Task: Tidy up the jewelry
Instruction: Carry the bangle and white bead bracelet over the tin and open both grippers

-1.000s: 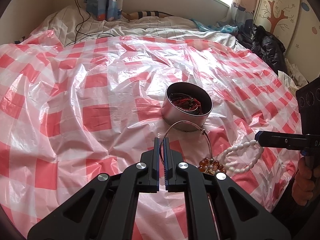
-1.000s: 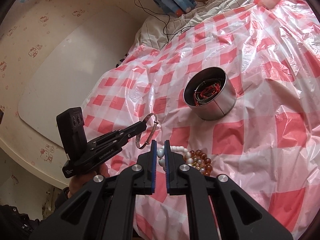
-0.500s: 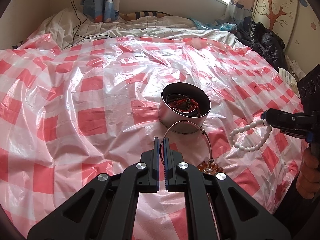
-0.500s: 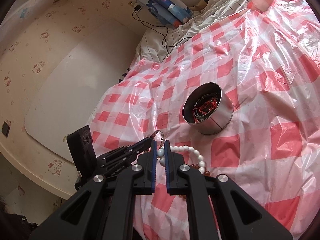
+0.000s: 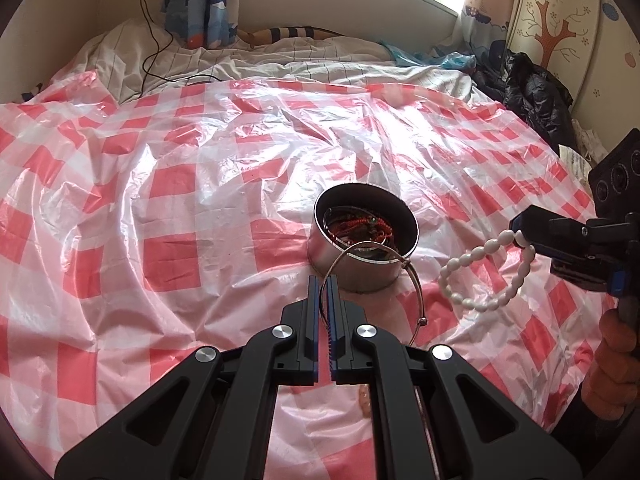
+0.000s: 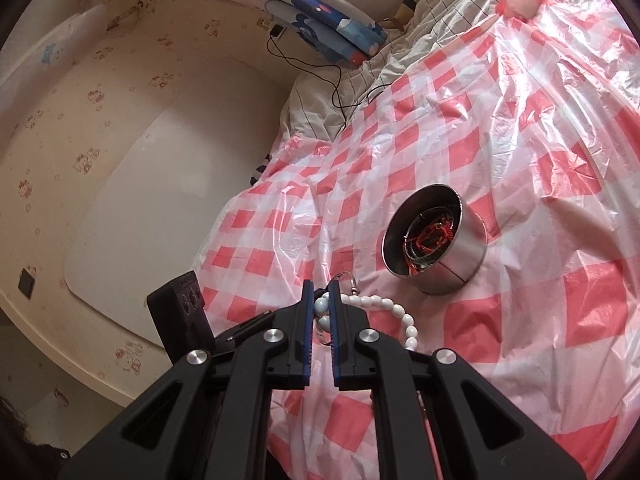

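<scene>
Both grippers are loaded and up in the air. Left gripper (image 5: 324, 280) has its blue-padded fingers pinched together on the thin silver wire bangle (image 5: 412, 280), whose hoop swings out to the right and crosses in front of the round shiny metal tin (image 5: 362, 268). Right gripper (image 6: 320, 300) is clamped on the white oval-bead bracelet (image 6: 394, 312); one bead sits squeezed between its pads and the rest of the strand droops off to the right in a loose loop, clear of the bedding.

That tin stands upright on the red-and-white checked plastic sheet (image 5: 172, 256) spread over the bed, and it already holds a tangle of red cord jewellery (image 5: 360, 226) plus some wire pieces. So the step in hand, as I read it, is the carry: two pieces lifted, both bound for the tin.

What comes next? Each gripper needs to get over the open mouth before letting go. The bangle looks stiff and wide, nearly as wide as the tin, so it should be tipped or centred to pass the rim rather than perch on it. The bead strand is floppy; lower it until the hanging loop is inside, then release. One at a time seems wise, since the two grippers sit near each other.
</scene>
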The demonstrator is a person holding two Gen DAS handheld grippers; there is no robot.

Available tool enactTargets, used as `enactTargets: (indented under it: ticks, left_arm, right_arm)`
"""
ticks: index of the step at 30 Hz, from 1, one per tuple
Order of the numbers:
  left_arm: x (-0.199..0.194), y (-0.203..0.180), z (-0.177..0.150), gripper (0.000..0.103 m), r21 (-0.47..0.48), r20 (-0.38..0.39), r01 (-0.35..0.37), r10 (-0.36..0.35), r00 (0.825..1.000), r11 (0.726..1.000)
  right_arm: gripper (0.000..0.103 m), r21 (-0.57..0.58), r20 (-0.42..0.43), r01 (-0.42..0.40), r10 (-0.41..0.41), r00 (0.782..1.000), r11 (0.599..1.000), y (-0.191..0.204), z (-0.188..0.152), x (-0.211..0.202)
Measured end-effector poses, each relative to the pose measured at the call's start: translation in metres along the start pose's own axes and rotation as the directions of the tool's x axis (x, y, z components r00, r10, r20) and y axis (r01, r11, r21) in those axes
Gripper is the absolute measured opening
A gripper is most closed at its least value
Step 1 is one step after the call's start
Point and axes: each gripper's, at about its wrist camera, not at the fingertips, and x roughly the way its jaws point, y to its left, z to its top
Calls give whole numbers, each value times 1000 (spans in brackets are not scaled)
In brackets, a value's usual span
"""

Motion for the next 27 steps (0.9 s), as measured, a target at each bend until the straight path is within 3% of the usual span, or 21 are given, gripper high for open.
enactTargets:
  ticks: [9,22,27]
  left_arm:
    - [27,-8,22,3,-29,8,-7,7,1000,1000]
    - [71,-35,55,4,31,-6,-25,25,1000,999]
    - [85,-41,53,14,51,-26,-50,52,998,997]
  right_arm:
    - [8,26,70,-39,37,997,999,1,20,1]
    - [8,98,123,-55,43,991,994,-22,51,12]
    - [8,125,119,-45,30,992,991,-30,53,23]
